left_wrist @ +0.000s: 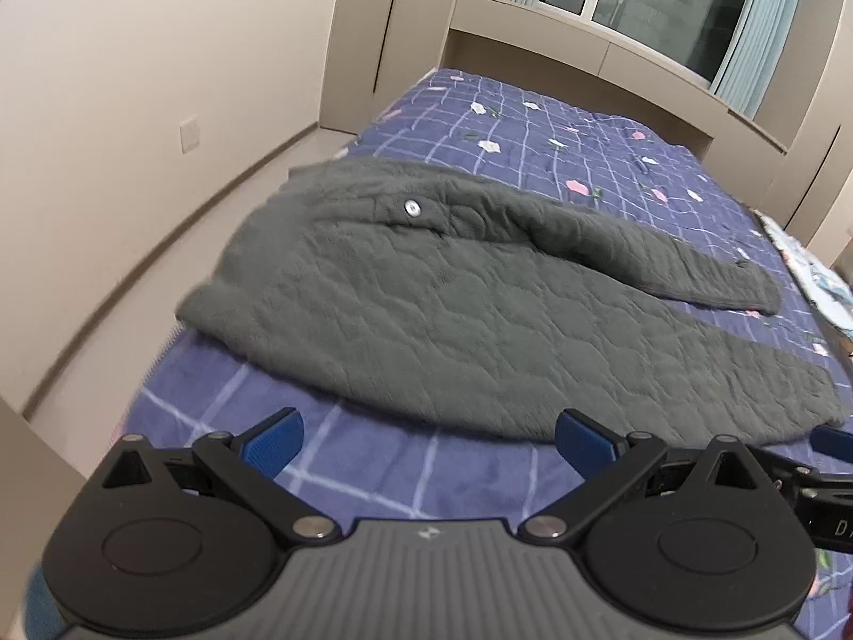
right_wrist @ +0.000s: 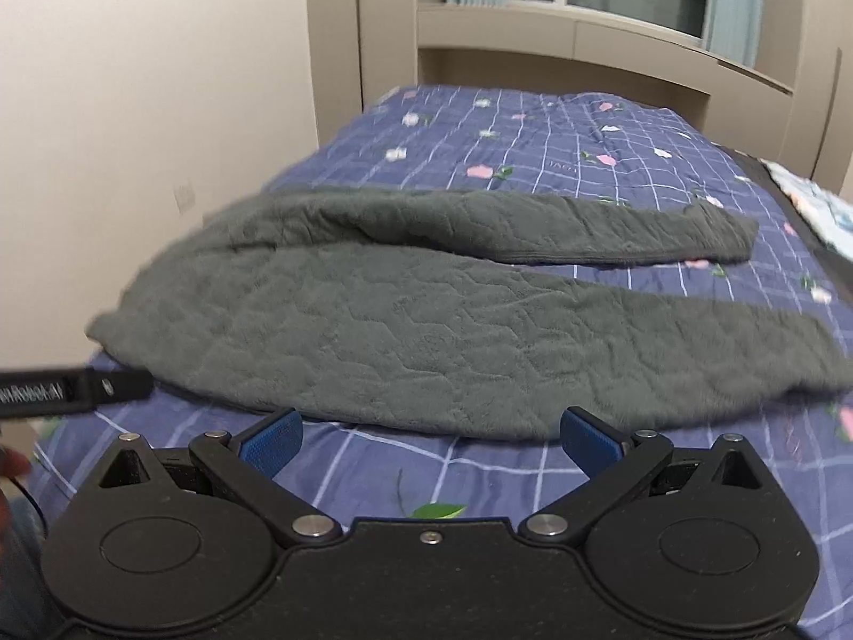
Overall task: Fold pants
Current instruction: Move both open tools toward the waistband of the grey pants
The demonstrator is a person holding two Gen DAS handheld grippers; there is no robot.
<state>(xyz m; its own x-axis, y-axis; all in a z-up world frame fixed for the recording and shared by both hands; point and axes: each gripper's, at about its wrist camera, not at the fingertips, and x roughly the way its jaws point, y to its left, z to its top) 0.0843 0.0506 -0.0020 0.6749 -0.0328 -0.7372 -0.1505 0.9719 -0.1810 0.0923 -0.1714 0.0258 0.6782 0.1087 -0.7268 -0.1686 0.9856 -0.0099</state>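
Dark grey quilted pants (left_wrist: 426, 309) lie spread on the bed, waist at the left with a silver button (left_wrist: 411, 207), two legs running to the right. They also show in the right wrist view (right_wrist: 426, 320). My left gripper (left_wrist: 429, 440) is open and empty, just short of the near leg's edge. My right gripper (right_wrist: 432, 440) is open and empty, also just short of the near leg's edge. The right gripper's blue fingertips (left_wrist: 831, 440) show at the right edge of the left view. The left gripper's black body (right_wrist: 74, 392) shows at the left of the right view.
The bed has a purple checked floral cover (left_wrist: 560, 138). A beige wall (left_wrist: 133, 106) runs along its left side. A headboard shelf (left_wrist: 586, 69) and window stand beyond. A light patterned cloth (right_wrist: 815, 202) lies at the bed's right edge.
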